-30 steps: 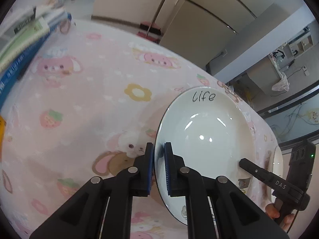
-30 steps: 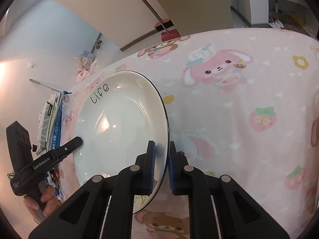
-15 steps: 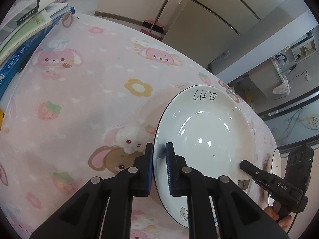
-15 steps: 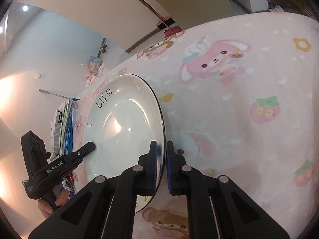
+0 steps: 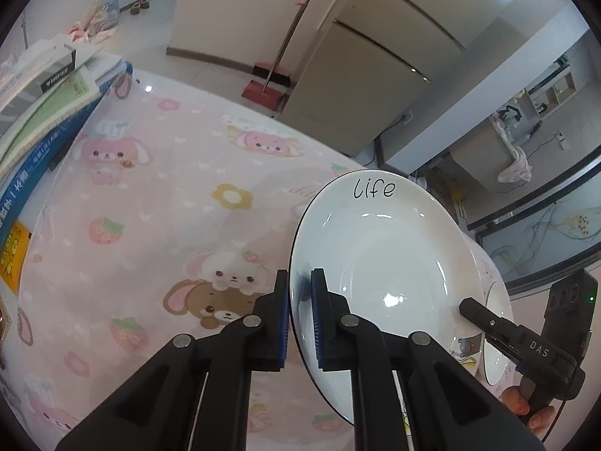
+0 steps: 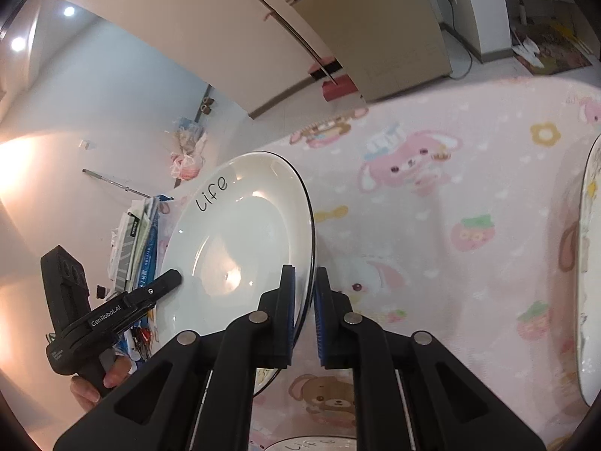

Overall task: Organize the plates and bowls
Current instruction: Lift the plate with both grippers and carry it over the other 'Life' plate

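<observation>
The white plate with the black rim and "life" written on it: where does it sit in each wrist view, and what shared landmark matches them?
Left wrist view: the white plate with the black rim and "life" lettering fills the lower right, its left rim between the left gripper fingers.
Right wrist view: the plate sits left of centre, its right rim between the right gripper fingers.
Shared landmark: the red dustpan by the beige cabinets.

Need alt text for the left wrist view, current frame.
The left tool grips the rim of a white "life" plate held above a pink cartoon tablecloth. The right tool holds its opposite rim; books sit far left.
</observation>
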